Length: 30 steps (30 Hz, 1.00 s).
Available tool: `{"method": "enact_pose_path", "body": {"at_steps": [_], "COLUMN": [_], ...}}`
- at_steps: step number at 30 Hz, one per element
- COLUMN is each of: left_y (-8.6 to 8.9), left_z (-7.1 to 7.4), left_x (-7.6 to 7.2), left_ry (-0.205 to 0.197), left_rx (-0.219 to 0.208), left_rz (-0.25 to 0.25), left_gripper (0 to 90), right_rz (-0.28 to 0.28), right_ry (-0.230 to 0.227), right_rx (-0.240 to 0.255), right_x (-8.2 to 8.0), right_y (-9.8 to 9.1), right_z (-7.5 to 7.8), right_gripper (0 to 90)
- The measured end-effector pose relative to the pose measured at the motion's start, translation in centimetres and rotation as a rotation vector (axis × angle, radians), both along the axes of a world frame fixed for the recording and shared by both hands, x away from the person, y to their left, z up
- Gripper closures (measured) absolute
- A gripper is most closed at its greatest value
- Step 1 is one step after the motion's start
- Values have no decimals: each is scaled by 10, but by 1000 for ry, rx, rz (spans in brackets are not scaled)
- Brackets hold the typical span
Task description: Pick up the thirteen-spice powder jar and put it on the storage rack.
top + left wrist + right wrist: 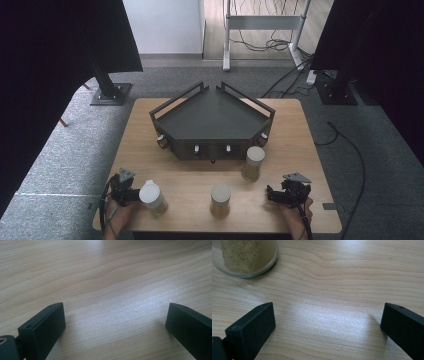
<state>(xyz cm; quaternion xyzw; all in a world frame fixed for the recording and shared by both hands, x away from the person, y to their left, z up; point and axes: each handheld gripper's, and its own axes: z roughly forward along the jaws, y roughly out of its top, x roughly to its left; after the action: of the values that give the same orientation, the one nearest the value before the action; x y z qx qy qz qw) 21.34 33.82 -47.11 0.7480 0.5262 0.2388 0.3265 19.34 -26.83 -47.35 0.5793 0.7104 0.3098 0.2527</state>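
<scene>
Three clear jars of tan powder with pale lids stand upright on the wooden table [290, 127]: left jar [152, 197] at seven o'clock, middle jar [220, 200] at six, right jar [253, 163] beside the dark tray [210, 120].

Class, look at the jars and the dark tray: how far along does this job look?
Done: nothing; the tray holds nothing. In hand: nothing; the left gripper and right gripper are open over bare table. Left: probably all three jars, standing on the table.
</scene>
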Motion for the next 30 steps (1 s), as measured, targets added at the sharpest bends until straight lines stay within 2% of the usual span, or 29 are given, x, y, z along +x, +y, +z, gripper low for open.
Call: {"method": "enact_pose_path", "body": {"at_steps": [8, 12, 16, 20, 26, 30], "left_y": [2, 7, 12, 11, 12, 17], "left_z": [-1, 0, 3, 4, 8, 13], "left_x": [-2, -4, -10, -12, -14, -22], "left_ry": [-9, -17, -48, -58, -65, -102], "left_rx": [-9, -32, -60, -46, -55, -87], "left_rz": [11, 12, 10, 9, 2, -6], "left_gripper": [40, 42, 59, 63, 63, 63], "right_rz": [16, 15, 16, 16, 16, 16], "right_ry": [0, 0, 0, 0, 0, 0], "right_rx": [-1, -1, -1, -1, -1, -1], "right_x": [0, 0, 0, 0, 0, 0], "right_y": [-1, -1, -1, -1, -1, -1], "right_z": [0, 0, 0, 0, 0, 0], "right_gripper": [0, 0, 0, 0, 0, 0]}}
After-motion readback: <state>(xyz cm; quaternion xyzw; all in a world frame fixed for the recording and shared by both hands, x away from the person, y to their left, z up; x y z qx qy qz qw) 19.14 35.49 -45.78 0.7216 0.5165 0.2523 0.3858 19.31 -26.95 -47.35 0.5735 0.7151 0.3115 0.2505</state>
